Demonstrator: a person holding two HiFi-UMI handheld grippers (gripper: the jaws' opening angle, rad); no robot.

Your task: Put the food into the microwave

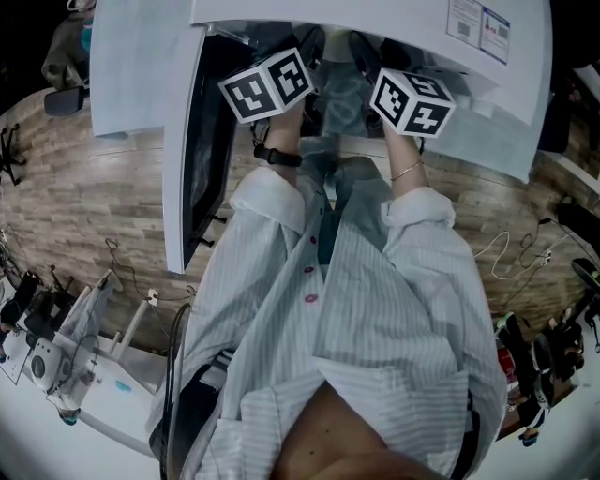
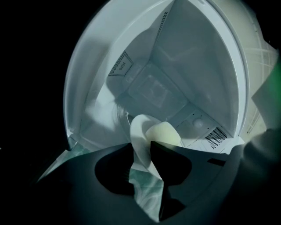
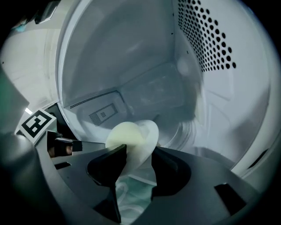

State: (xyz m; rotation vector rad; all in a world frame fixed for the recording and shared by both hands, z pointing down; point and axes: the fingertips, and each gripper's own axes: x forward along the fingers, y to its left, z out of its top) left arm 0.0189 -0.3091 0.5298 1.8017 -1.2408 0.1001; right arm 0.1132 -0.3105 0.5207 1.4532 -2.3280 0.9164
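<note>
Head view: I stand before the white box-shaped microwave (image 1: 394, 23), and its door with the dark window (image 1: 187, 169) hangs open at my left. One black-and-white marker cube (image 1: 267, 84) and the other (image 1: 412, 101) sit at the mouth of the oven. The tips are hidden inside, so here I cannot see the food. One risk, I think, is that my left forearm knocks the open door when I pull back.

Left gripper view: the left gripper (image 2: 139, 147) has its 2 jaws standing apart, wider than the rim that passes between them. That rim belongs to the thin white round plate (image 2: 138, 129). The pale yellow rounded piece of food (image 2: 163, 132) lies on the plate just beyond the jaw at the right of this view, inside the cavity. I cannot tell whether the plate already rests fully on the oven floor. If it does not, it may tilt and the food may roll off.

Right gripper view: the right gripper (image 3: 139, 149) is also parted, loose around the opposite rim. The food shows just above the jaw at the left. If 1 jaw hooks the rim while I withdraw, I judge the plate could be dragged out again.
</note>
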